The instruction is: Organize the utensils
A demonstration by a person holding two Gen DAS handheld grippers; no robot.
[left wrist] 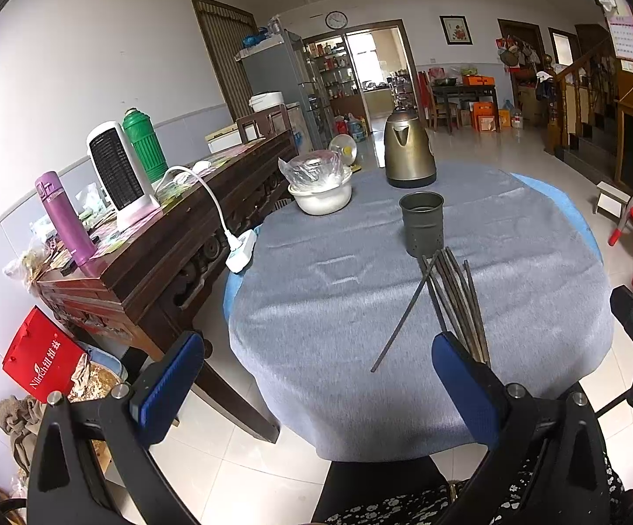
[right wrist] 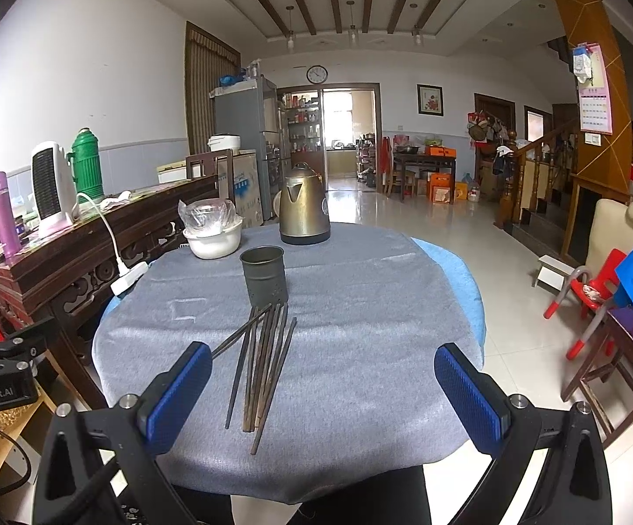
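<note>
Several dark chopsticks (right wrist: 261,367) lie in a loose bundle on the grey tablecloth (right wrist: 360,306), one crossing the rest at a slant. Just beyond them stands an empty perforated metal holder cup (right wrist: 264,275). The left wrist view shows the same chopsticks (left wrist: 452,302) and holder cup (left wrist: 421,223). My left gripper (left wrist: 316,372) is open, held above the table's near edge to the left of the bundle. My right gripper (right wrist: 323,380) is also open, above the near edge, with the chopstick ends between and below its blue pads. Neither holds anything.
A brass kettle (right wrist: 304,205) and a white bowl with a plastic bag (right wrist: 213,236) stand at the table's far side. A white power strip (right wrist: 129,278) rests on the left edge. A wooden sideboard (right wrist: 75,240) with heater and flasks is left; red chairs (right wrist: 588,293) right.
</note>
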